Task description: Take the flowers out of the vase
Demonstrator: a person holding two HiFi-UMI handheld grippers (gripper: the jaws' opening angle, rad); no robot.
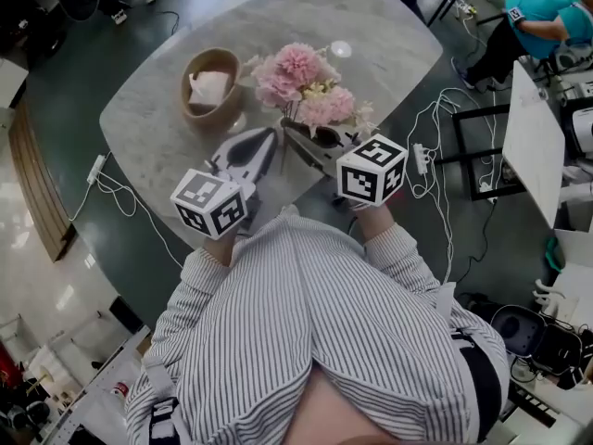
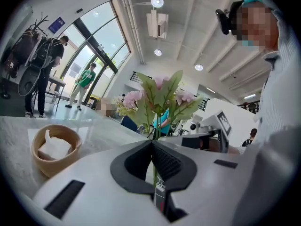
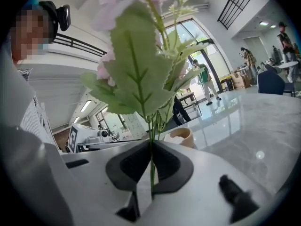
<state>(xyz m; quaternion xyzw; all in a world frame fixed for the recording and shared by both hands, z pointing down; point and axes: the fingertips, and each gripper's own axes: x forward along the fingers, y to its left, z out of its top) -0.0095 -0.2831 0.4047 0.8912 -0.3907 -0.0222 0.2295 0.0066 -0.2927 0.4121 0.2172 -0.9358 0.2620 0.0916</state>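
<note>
The pale marble surface (image 1: 371, 35) fills the far half of the head view. On it a round wooden bowl (image 1: 211, 86) holding a folded white napkin (image 1: 208, 88) sits to the left. Just right of the bowl is the bunch of pink flowers (image 1: 306, 86) with their green leaves. The vase itself cannot be made out in any view, so how much of the stems is still inside it is unclear. Both claws come in from the near side and meet at the foot of the bunch, with the blooms just beyond their tips. The left claw (image 2: 152, 144) is closed, its ribbed pads pinching a thin green stem (image 2: 155, 126). The right claw (image 3: 151, 144) is likewise closed on a stem (image 3: 151, 126) below a broad leaf. In each claw view the stem runs straight up through the pads and crosses them at right angles, with leaves and blooms above the grip. Neither hand is nearer, as both already hold the bunch low down. The lift probably has to go upward along the stems and not sideways.
</note>
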